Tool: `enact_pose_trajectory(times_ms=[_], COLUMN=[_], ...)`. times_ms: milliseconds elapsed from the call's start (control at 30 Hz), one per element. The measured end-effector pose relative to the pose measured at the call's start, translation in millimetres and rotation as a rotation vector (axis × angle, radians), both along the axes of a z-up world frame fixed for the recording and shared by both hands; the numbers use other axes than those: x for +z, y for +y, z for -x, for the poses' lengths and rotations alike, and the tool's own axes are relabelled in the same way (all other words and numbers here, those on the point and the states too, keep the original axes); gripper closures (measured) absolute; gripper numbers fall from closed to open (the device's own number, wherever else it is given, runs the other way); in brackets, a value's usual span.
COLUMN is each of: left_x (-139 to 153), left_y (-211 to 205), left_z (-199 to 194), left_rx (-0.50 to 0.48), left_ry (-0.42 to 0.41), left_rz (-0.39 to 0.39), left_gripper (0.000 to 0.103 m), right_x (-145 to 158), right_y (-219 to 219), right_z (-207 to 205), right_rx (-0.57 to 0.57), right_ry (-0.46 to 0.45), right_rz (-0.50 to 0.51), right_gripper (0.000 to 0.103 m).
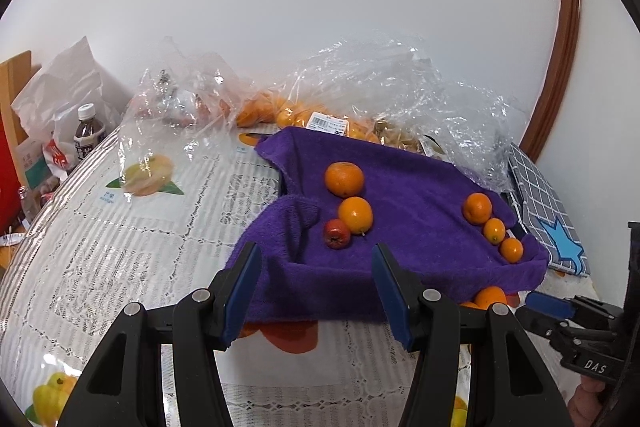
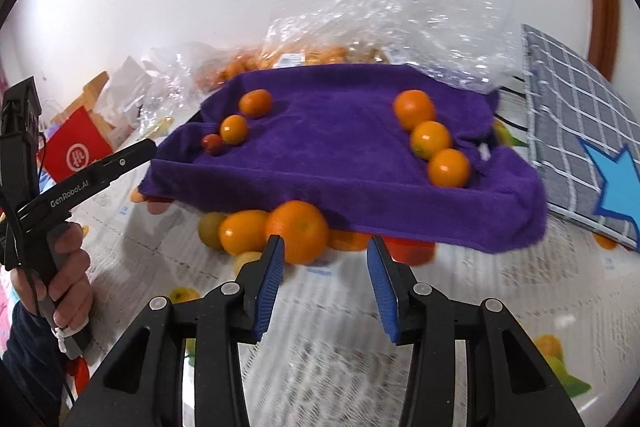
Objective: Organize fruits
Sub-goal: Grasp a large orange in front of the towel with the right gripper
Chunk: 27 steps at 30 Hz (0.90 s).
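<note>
Left gripper [image 1: 316,291]: jaws spread, empty, hovering at the near-left edge of the purple towel [image 1: 400,227]; keep it clear of the left row, two oranges [image 1: 344,179] plus the small red fruit [image 1: 337,233]. Loose orange [image 2: 298,231] sits on the table [image 2: 480,307] at the towel's front edge, beside another orange [image 2: 242,231]. Right gripper [image 2: 324,259]: jaws part-open, nothing pinched, left pad just at that fruit. Centre the jaws on it before closing, squeeze lightly, lift over the hem. Right row of three [image 2: 430,140] is probably its destination.
</note>
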<state>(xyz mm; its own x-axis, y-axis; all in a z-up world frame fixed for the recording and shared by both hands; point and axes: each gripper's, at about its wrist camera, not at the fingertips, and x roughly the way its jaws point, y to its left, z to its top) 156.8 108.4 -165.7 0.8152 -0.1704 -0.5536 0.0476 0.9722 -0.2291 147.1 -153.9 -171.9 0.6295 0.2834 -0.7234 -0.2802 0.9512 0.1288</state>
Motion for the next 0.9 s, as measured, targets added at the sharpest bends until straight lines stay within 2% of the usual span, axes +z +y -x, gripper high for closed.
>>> enact_pose_trajectory(times_ms=[600,833,900], left_x=[2.1,4.4,3.6], left_y=[17.4,20.9,20.7], left_z=[-7.1,-5.3,-5.7], left_rx=[0.048,0.057,0.057], left_ry=[0.026,0.019,0.024], left_rz=[0.054,0.064,0.064], left_gripper=[0.048,0.048,0.048], right_x=[-21.8,-22.0,-21.1], right_y=[25.3,29.5,30.1], right_z=[-33.5,-36.1,-35.6], right_rx=[0.076,0.079,0.077], right_ry=[0.103,0.094,0.090], right_rz=[-0.006,0.002,0.002], right_gripper=[0.059,0.059,0.063])
